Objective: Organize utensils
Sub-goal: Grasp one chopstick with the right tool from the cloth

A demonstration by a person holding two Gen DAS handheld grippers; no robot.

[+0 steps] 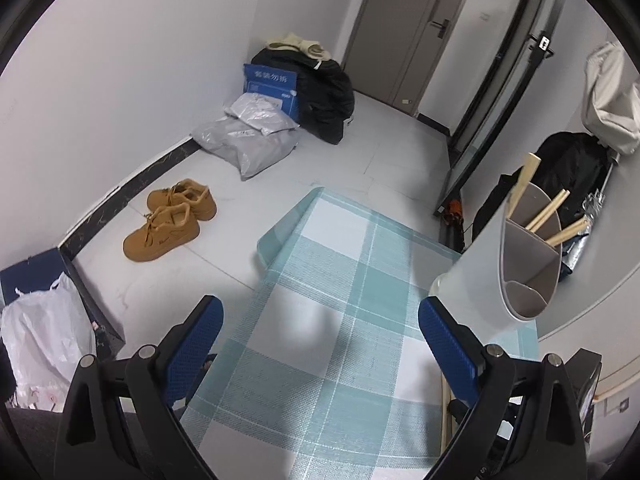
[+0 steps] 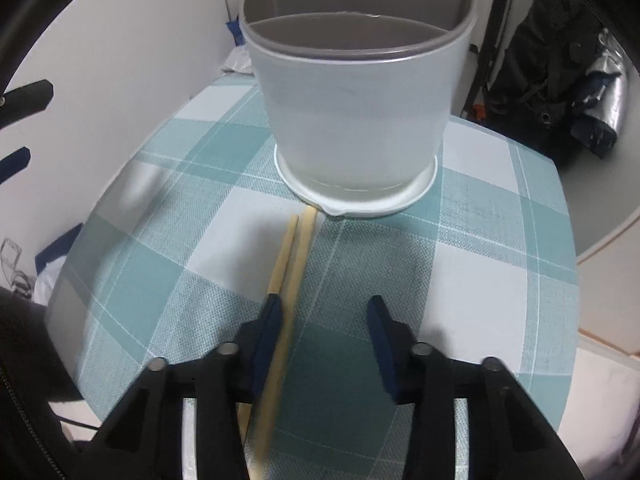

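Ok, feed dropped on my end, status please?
Left gripper open, empty. Right gripper open around chopsticks on table. Holder ahead, path clear.

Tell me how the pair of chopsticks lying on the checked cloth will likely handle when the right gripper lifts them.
The chopsticks look like thin, straight wooden sticks, so probably stiff and light. Two lie side by side, so one may slip free or they may scissor apart in the right gripper. Their far tips lie by the base of the utensil holder, so dragging forward would probably jam them.

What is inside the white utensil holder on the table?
The utensil holder has grey compartments. Wooden chopsticks stand in the far one; the near one looks empty. The compartments' bottoms are hidden by the walls.
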